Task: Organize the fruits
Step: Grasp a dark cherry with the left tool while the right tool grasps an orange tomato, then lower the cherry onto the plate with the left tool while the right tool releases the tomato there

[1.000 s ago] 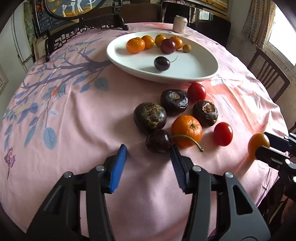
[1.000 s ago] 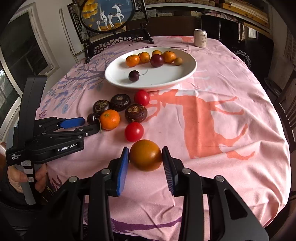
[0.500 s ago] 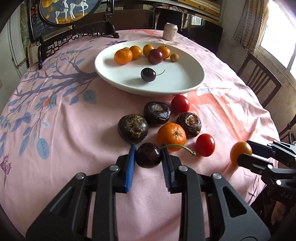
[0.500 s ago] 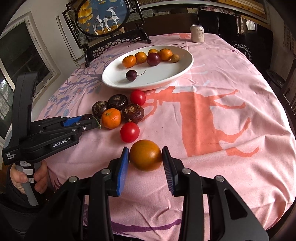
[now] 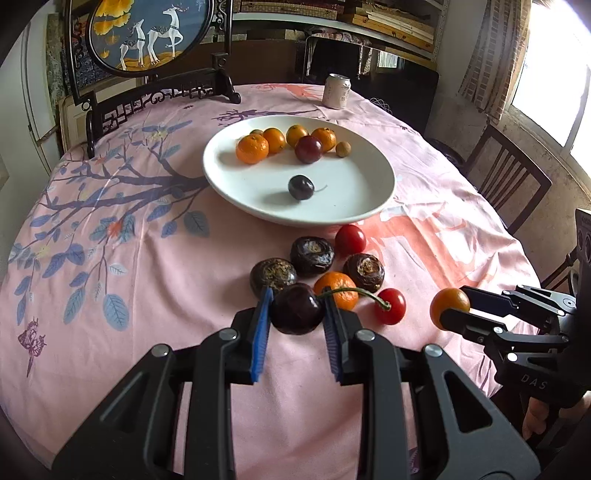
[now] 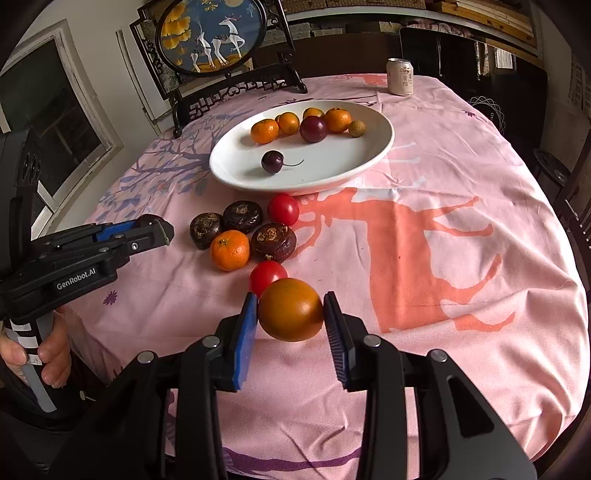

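A round worktop [image 5: 110, 258] under a pink cloth printed with branches fills both views, with a framed deer panel [image 5: 147, 33] and a drinks can [image 5: 336, 90] at its far edge. A white plate [image 5: 351, 206] sits toward the middle and already carries several mandarins, a plum, a small brown fruit and one cherry, so it looks like the collecting place for the loose fruit in front of it. The left gripper [image 5: 297, 310] has its jaws closed on a dark cherry [image 5: 295, 308], whose green stem arcs off to the right over the pile. The right gripper [image 6: 290, 310] has its jaws pressed against both sides of an orange-brown round fruit [image 6: 290, 310], held clear of the cloth, judging by the shadow beneath. On the cloth near the plate lie three dark water chestnuts [image 6: 273, 242], a mandarin [image 6: 229, 250] and two red tomatoes [image 6: 283, 209]. Carrying both held fruits to the plate seems the likely next step.
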`<state>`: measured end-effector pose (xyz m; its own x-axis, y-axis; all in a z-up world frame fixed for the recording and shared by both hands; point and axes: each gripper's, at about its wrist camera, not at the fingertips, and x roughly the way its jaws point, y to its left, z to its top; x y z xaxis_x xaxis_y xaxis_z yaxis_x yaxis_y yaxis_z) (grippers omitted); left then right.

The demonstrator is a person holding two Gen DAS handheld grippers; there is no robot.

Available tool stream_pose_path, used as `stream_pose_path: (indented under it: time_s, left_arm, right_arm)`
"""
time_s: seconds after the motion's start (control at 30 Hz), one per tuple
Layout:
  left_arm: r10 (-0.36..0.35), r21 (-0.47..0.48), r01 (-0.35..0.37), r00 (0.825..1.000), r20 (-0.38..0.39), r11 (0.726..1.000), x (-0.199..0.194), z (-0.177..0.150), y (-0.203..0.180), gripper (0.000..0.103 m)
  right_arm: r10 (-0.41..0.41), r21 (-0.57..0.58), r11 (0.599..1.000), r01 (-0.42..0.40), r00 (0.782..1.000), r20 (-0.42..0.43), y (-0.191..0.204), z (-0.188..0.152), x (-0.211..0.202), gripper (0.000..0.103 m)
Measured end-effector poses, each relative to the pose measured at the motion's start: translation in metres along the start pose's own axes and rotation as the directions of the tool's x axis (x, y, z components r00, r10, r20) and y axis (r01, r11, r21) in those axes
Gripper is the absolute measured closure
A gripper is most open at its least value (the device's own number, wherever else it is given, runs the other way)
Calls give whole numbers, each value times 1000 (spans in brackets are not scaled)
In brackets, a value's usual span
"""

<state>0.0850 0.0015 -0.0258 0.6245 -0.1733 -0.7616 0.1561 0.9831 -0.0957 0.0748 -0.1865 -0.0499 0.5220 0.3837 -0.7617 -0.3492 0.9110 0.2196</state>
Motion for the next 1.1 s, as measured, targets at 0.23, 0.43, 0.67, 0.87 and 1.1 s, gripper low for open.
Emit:
stream_pose_path:
  time_s: [0.23,0.43,0.67,0.87,1.1]
  left_arm:
    - [80,13,-80,996,35,997,3,54,20,76]
    - [121,14,-121,992,22,993,45,125,24,76]
    - [96,0,-97,991,-88,995,129,167,12,76]
    - [86,1,-86,991,-106,996,151,175,11,76]
    - [99,4,-99,988,-123,995,163,176,9,76]
  right_arm:
    - [-24,-49,998,25,999,27,1,33,2,66]
    - [-81,-142,985,97,990,116,-1,105,17,66]
    - [-148,-129,980,155,987,63,-32,169,85,66]
    - [-150,-101,984,149,989,-3,-53,179,118,67]
    - [-154,-103,983,152,988,-13,-55,183,134,66]
